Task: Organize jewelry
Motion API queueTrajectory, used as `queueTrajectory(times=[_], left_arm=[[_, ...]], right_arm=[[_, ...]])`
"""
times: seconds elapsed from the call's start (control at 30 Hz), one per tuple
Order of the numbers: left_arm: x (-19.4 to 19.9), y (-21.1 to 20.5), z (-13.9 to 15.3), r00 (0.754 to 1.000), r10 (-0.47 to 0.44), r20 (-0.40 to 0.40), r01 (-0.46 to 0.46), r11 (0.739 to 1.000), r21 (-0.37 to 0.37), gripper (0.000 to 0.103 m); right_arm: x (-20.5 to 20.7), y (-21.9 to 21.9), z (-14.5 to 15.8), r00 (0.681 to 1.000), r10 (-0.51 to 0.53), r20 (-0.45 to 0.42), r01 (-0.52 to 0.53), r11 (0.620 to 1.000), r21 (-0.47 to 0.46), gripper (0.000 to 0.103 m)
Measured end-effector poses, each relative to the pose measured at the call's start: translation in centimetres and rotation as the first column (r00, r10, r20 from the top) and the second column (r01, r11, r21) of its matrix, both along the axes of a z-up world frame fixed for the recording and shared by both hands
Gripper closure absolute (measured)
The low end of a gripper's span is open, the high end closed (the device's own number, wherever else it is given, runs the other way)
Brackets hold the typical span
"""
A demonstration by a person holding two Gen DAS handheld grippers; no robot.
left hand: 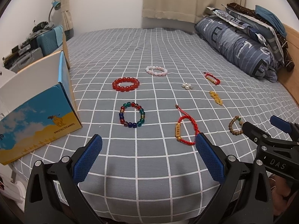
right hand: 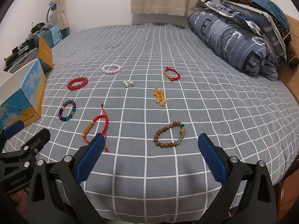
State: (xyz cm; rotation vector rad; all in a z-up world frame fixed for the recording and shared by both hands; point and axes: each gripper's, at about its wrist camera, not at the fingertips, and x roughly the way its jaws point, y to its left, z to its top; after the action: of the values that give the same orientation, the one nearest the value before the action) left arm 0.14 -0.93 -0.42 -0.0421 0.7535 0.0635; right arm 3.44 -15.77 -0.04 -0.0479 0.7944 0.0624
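On my far left sits the open box [left hand: 37,115]. My left claw [left hand: 148,143] hangs spread, holding nothing, over the bed [left hand: 149,168]; bracelets lie scattered beyond. My right claw [right hand: 149,141] is spread too, just short of the wooden bead bracelet [right hand: 169,134].

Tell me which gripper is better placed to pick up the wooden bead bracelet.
Right. The wooden bead bracelet lies just ahead between the open right gripper fingers; the left gripper faces the red cord bracelet instead.
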Motion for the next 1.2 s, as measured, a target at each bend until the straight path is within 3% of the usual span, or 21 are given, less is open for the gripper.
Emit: queueTrajectory(times=[1.2], left_arm=[[-0.26, -0.09, 0.2, 1.0, 0.005, 0.006, -0.005, 1.0, -0.004, 0.006]], right_arm=[[0.08, 0.01, -0.14, 1.0, 0.001, -0.002, -0.001, 1.0, -0.001, 0.007]])
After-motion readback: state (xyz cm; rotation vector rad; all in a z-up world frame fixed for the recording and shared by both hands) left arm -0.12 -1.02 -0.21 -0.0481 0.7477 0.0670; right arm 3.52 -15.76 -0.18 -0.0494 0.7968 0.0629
